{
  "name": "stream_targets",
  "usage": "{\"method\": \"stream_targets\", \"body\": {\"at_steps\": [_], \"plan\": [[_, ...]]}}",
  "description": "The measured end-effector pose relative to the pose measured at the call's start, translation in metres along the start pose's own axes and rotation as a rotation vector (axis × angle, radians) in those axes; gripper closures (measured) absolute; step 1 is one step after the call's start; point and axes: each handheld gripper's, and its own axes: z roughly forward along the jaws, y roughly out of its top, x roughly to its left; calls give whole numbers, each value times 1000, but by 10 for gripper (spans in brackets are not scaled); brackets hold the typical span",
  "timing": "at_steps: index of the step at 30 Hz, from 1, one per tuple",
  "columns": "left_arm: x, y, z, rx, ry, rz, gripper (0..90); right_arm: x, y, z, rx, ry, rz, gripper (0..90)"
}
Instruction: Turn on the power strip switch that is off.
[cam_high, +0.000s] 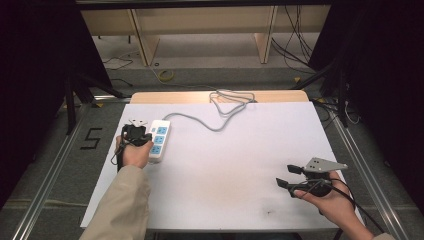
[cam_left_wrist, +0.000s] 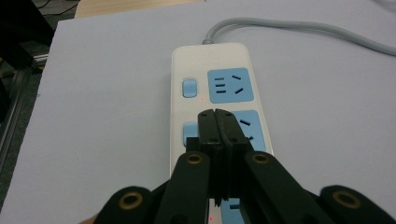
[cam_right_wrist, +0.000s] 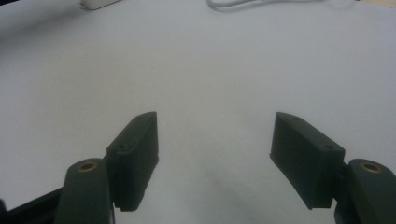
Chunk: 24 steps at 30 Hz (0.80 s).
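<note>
High view puts the power strip (cam_high: 158, 139) on the left part of the white table (cam_high: 225, 170), near the left edge but not over it. Its long axis runs from your side toward the far side, leaning slightly right at the far end. The grey cord (cam_high: 200, 120) leaves that far end and trails off to a loose coil by the far edge. Open surface lies to the right of the strip and across the whole middle of the table; the narrow margin is on its left.

Your left gripper (cam_high: 136, 134) sits at the strip's left flank. In the left gripper view its fingers (cam_left_wrist: 208, 128) are pressed together with nothing between them, the tips over the middle switch button (cam_left_wrist: 189, 132), beside the middle blue socket (cam_left_wrist: 250, 126). Whether they touch it cannot be told.

Your right gripper (cam_high: 289, 176) rests near the right front corner, well apart from the strip, fingers (cam_right_wrist: 135, 154) spread wide over bare table.
</note>
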Motion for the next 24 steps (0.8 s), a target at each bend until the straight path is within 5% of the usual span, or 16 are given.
{"method": "stream_targets", "body": {"at_steps": [24], "plan": [[10, -2, 20, 40, 22, -29, 900, 0, -2, -3, -1, -7, 4, 324]]}}
